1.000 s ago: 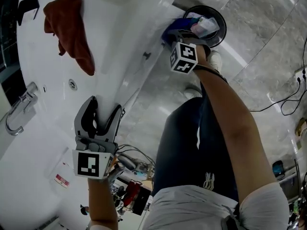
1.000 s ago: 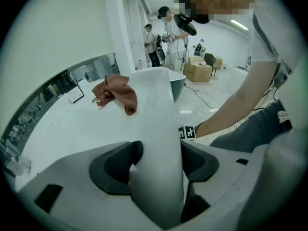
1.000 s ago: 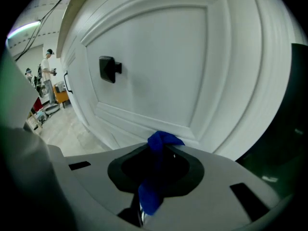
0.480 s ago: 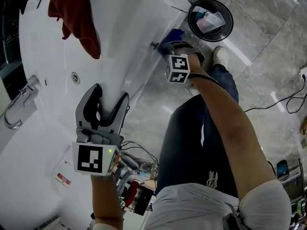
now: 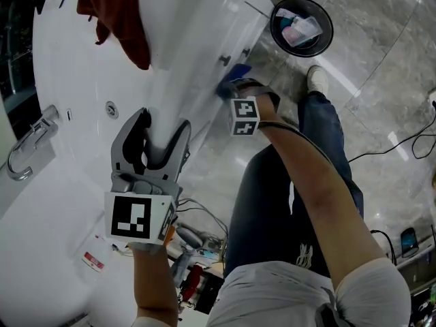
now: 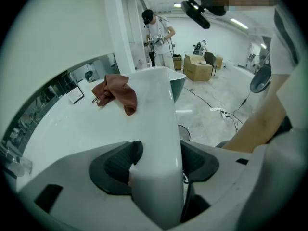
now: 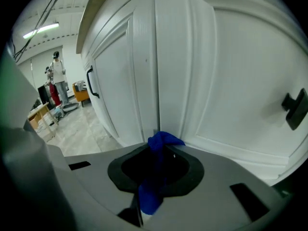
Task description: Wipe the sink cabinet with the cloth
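The white sink cabinet point(image 5: 208, 43) runs under a white counter point(image 5: 75, 114). My right gripper point(image 5: 234, 89) is shut on a bunched blue cloth point(image 5: 229, 80) and holds it against the cabinet front, just below a dark door handle point(image 5: 224, 60). In the right gripper view the blue cloth point(image 7: 161, 146) sticks out between the jaws of the right gripper point(image 7: 156, 166), close to the panelled door point(image 7: 231, 81). My left gripper point(image 5: 161, 129) is open and straddles the counter's front rim point(image 6: 156, 143), one pad on each side.
A red-brown cloth point(image 5: 119, 16) lies on the counter, with a chrome faucet point(image 5: 27, 152) at the left. A black waste bin point(image 5: 302, 27) stands on the grey floor beyond the cabinet. Cables point(image 5: 409, 142) trail on the floor. A person point(image 6: 159, 37) stands far back near cardboard boxes point(image 6: 197, 66).
My right gripper has slid the blue cloth along the cabinet front, away from the waste bin and nearer to me. The left gripper stays astride the counter rim.
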Available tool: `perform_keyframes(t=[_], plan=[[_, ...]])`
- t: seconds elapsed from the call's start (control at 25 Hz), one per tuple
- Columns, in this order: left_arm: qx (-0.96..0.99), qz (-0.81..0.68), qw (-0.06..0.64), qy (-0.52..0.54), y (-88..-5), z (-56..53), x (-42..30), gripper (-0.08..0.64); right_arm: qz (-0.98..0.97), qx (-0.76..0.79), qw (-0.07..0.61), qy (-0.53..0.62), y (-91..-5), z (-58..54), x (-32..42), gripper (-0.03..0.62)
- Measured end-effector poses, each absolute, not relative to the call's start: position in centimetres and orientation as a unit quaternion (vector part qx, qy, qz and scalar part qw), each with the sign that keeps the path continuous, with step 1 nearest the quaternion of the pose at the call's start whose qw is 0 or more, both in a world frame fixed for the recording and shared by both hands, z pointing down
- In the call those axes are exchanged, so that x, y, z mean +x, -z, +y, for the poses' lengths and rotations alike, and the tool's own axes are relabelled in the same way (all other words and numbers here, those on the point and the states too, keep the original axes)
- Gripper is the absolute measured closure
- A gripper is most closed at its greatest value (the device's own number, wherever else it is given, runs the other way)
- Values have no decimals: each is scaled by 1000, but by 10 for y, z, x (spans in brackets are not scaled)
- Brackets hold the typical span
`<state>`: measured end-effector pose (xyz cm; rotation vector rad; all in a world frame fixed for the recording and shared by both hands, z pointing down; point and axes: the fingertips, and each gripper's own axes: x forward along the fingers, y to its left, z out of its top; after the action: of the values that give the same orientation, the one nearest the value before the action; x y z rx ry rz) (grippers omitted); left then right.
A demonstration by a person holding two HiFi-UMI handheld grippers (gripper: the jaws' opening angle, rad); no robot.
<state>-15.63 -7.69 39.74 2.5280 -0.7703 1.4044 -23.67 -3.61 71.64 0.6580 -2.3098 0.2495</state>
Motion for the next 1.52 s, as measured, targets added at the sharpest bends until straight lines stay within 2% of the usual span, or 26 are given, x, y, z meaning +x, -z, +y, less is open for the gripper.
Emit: perform_keyframes(t=[0.24, 0.52, 0.76, 1.28, 1.52], plan=[[843, -257, 74, -467, -397, -76, -156, 288, -891, 274, 344, -115, -712, -33, -246, 535], [842, -257, 73, -469, -398, -77, -156, 288, -882, 245, 383, -124, -740, -31, -248, 535], [842, -258, 70, -468, -398, -78, -157, 288, -874, 265, 386, -130, -733, -40, -236, 535], [841, -258, 70, -469, -398, -77, -157, 288, -877, 357, 317, 50, -624, -67, -201, 535], [840, -260, 66, -472, -399, -77, -158, 288, -886, 398, 236, 18, -579, -78, -183, 535]])
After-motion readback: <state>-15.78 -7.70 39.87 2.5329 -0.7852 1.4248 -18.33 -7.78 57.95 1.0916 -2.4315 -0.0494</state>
